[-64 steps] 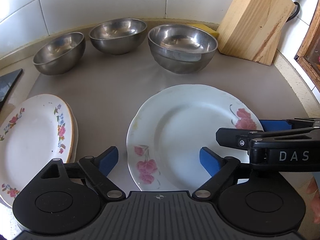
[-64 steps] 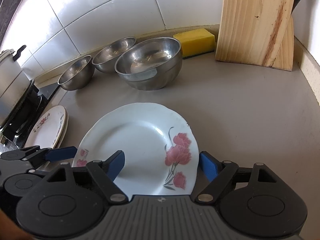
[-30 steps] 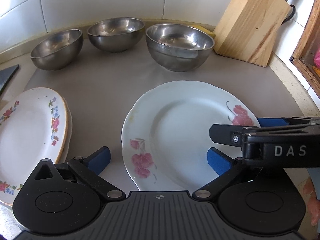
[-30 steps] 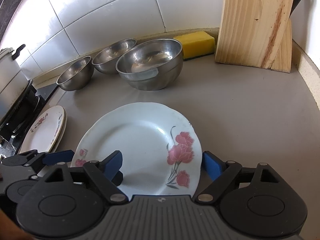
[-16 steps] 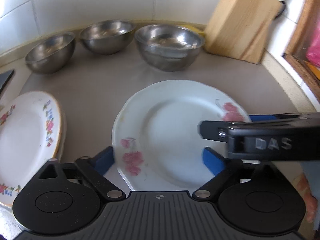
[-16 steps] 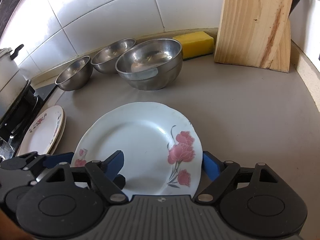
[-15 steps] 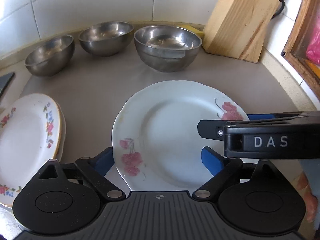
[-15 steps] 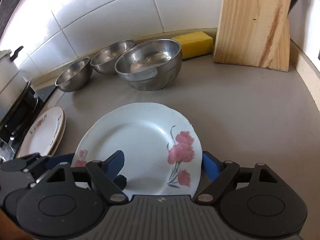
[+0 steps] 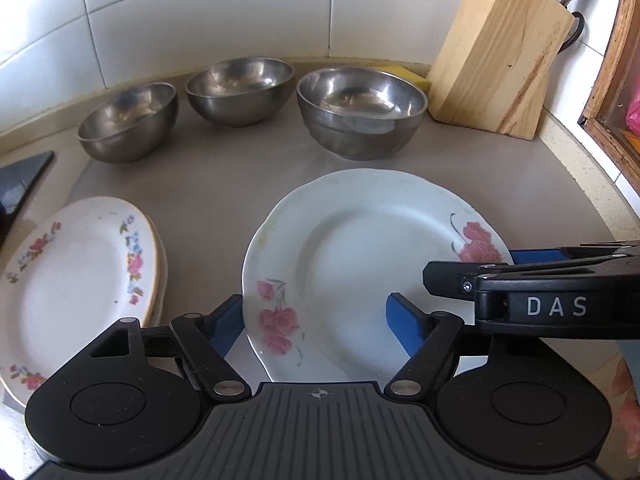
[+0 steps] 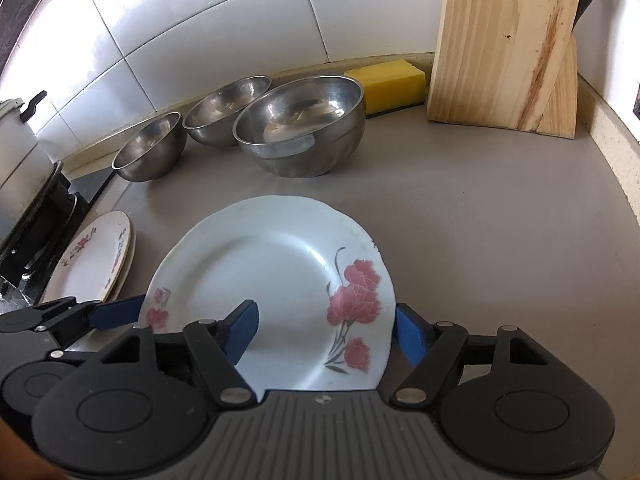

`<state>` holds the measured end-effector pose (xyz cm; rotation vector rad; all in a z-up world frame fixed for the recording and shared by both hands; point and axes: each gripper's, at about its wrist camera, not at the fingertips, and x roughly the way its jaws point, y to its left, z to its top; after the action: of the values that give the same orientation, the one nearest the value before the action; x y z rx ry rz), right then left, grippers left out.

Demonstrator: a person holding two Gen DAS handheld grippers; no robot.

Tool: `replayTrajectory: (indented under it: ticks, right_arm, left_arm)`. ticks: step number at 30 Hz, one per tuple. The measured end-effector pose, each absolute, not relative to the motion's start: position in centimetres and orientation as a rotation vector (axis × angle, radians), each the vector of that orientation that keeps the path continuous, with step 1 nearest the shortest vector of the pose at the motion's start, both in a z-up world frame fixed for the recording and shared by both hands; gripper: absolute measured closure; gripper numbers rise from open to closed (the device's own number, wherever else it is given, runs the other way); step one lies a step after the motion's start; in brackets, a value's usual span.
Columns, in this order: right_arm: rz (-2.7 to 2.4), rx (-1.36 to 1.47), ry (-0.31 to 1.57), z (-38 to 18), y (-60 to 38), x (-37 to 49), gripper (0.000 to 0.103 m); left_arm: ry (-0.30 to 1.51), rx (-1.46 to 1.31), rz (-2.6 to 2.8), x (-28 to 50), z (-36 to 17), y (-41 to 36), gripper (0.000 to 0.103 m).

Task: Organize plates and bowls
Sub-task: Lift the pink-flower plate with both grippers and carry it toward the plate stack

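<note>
As it is seen from the left wrist, plate point(image 9: 360, 264): laid flat on the grey counter point(image 9: 220, 184), in front of three steel bowls point(image 9: 360, 112).
Left gripper point(image 9: 316, 320): jaws have just been closing and are spread astride the plate's left rim; one pad is set just outside the edge, the other over the plate's well. No pinch is made yet.
Risk, left side: the thin rim could be nudged rather than caught, so that the plate is pushed across the counter towards the right gripper point(image 9: 472, 268).
Room, left side: stacked plates point(image 9: 80, 280) are found near the outer pad, with a strip of bare counter between; little slack is left there.
Edge, rear: the knife block point(image 9: 496, 60) is set well apart, by the wall.

Right wrist view, right gripper: jaws have just been closing and stand apart over the plate's right rim, one pad above the plate, the other just beside its edge; nothing is pinched.
Risk, right side: if one side is lifted first, the glazed plate could be tilted and slid out.
Room, right side: open counter is seen to the right and ahead.
Edge, left: a stove point(image 10: 36, 216) is placed beyond the stacked plates.
Edge, rear: a sponge point(image 10: 388, 84) lies behind the bowls.
</note>
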<state>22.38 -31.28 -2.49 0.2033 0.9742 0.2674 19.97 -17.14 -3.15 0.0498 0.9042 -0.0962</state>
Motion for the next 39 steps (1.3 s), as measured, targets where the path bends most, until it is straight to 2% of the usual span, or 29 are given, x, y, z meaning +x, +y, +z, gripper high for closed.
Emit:
replayTrajectory:
  ticks: [21, 39]
  right_arm:
    - [0.284, 0.160, 0.925, -0.2, -29.0, 22.1, 0.054]
    - [0.415, 0.109, 0.918, 0.9, -19.2, 23.5, 0.054]
  left_arm:
    - [0.852, 0.034, -0.047, 18.7, -1.0, -15.5, 0.032]
    - [0.830, -0.023, 0.105, 16.7, 0.8, -6.6, 0.032]
